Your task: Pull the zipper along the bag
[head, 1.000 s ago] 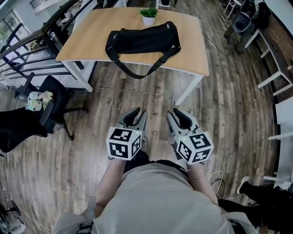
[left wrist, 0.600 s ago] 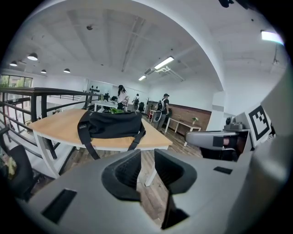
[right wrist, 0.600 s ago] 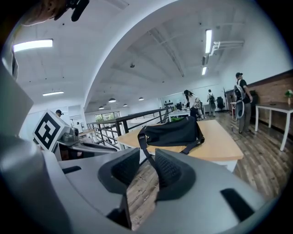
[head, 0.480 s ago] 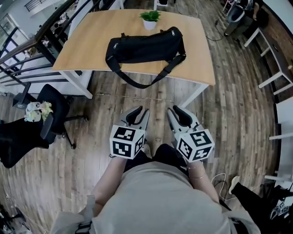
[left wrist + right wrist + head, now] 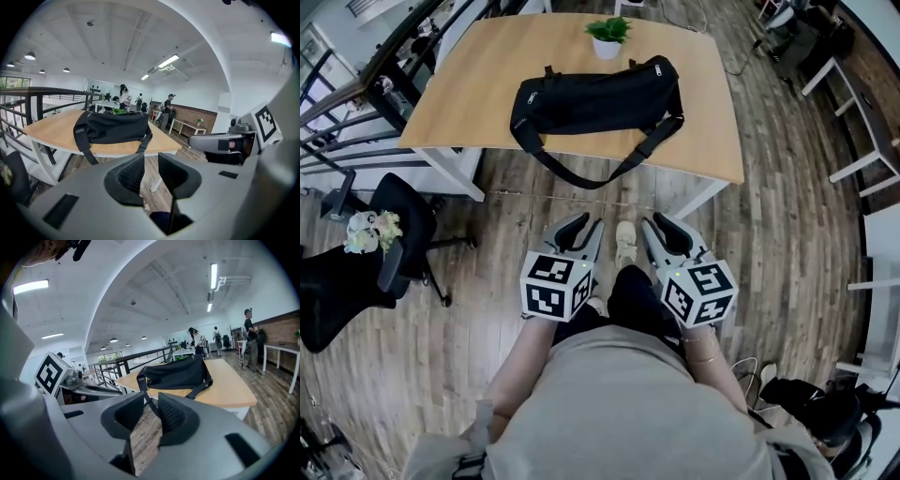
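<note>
Drawn nearer since a second ago: wooden table (image 5: pixel 487 84), black bag (image 5: pixel 591 94) lying across its top, strap (image 5: pixel 581 178) drooping over near edge. One bag, one potted plant (image 5: pixel 607 36) behind it, one black office chair (image 5: pixel 403 216) at left. Plank floor (image 5: pixel 769 234), open office. Two grippers, well short of bag: left gripper (image 5: pixel 589 225) narrowly parted, empty; right gripper (image 5: pixel 653 223) just been closing, narrow gap, empty.

Black duffel bag (image 5: pixel 595 98) lengthwise on wooden table (image 5: pixel 478 94), shoulder strap (image 5: pixel 654 141) over near edge.
</note>
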Available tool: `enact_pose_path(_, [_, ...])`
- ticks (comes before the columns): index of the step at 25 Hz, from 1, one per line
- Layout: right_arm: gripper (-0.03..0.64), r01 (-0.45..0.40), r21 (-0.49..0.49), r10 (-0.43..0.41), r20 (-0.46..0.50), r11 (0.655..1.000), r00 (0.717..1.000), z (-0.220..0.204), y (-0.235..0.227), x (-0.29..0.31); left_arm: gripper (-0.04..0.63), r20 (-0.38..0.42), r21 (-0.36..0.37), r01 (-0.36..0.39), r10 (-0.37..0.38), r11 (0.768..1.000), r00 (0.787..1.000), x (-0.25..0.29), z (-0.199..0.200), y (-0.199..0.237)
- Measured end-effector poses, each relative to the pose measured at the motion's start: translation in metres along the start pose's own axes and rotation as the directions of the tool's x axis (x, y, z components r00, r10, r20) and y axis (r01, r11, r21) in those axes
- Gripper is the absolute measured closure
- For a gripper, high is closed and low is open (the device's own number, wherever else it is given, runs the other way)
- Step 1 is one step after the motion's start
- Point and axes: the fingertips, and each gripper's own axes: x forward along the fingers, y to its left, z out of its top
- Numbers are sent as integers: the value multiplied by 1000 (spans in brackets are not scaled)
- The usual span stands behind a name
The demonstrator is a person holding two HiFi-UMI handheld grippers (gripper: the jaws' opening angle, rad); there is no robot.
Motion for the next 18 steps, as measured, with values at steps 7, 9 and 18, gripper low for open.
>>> enact_pose_path(7, [515,-2,14,2,38,1000,999,33,-46,50,497,16,9,-11,11,1000,1000,54,35,27])
enact_pose_path(9, [515,-4,15,4,46,1000,999,44,-63,64,497,17,12,-4,4,1000,1000,74,44,29])
enact_pose_path(18, [515,-56,-3,56,41,998,998,96,-137,140,497,44,-3,-51,51,999,998,161,99,58])
